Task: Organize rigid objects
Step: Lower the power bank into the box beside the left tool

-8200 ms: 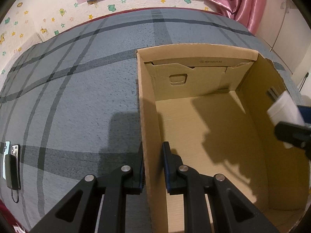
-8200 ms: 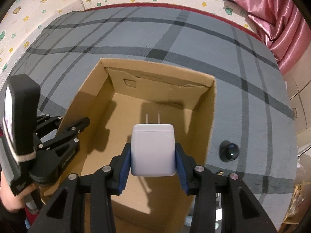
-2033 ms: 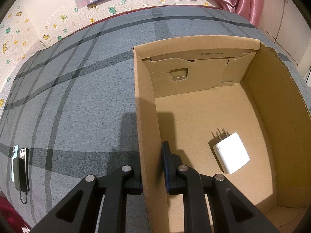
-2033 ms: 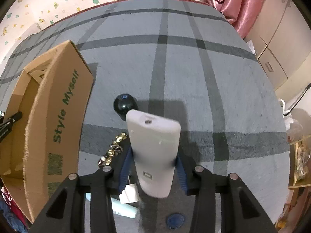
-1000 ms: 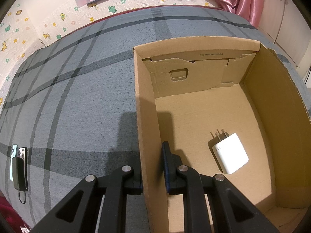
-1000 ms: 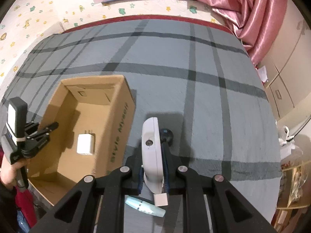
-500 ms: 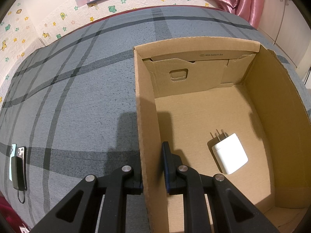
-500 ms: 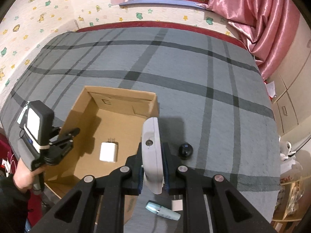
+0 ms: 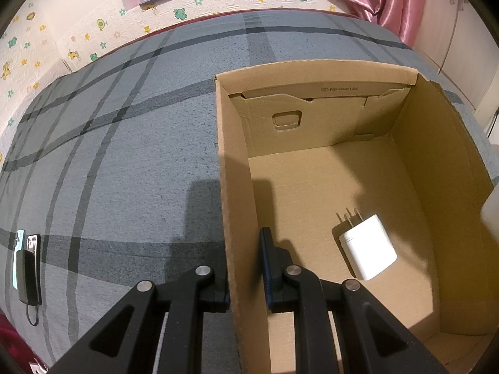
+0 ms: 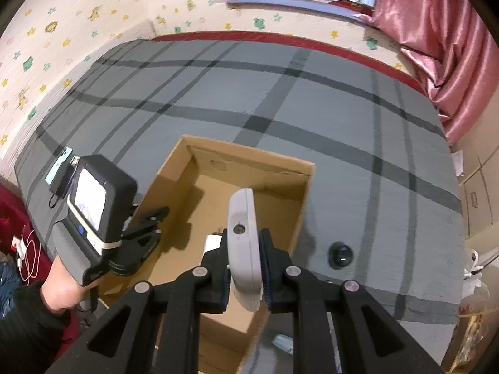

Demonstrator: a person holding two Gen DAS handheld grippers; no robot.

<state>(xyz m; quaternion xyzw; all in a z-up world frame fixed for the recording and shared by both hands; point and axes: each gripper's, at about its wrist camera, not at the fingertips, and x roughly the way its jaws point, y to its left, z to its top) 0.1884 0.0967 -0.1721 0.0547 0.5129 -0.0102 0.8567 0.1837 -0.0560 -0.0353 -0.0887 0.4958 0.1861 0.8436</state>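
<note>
Overhead, the right tongs (image 10: 244, 275) grip a slim white device (image 10: 243, 243) on edge between their blue-padded fingers (image 10: 266, 275), held above the open cardboard box (image 10: 299, 193). That box stands on a bed covered in a grey plaid blanket (image 10: 343, 143). At the box's left side, the left tongs (image 9: 244, 268) clamp its near side wall (image 9: 237, 218), one finger outside and one inside. On the box floor lies a white plug-in charger (image 9: 368, 251), flat on its side with its two prongs pointing toward the far wall. Outside the box, to its right, a small black round object (image 10: 341, 255) rests on the blanket. Near the bed's left edge lie a phone and a dark power bank (image 9: 28, 272), well apart from the box.
</note>
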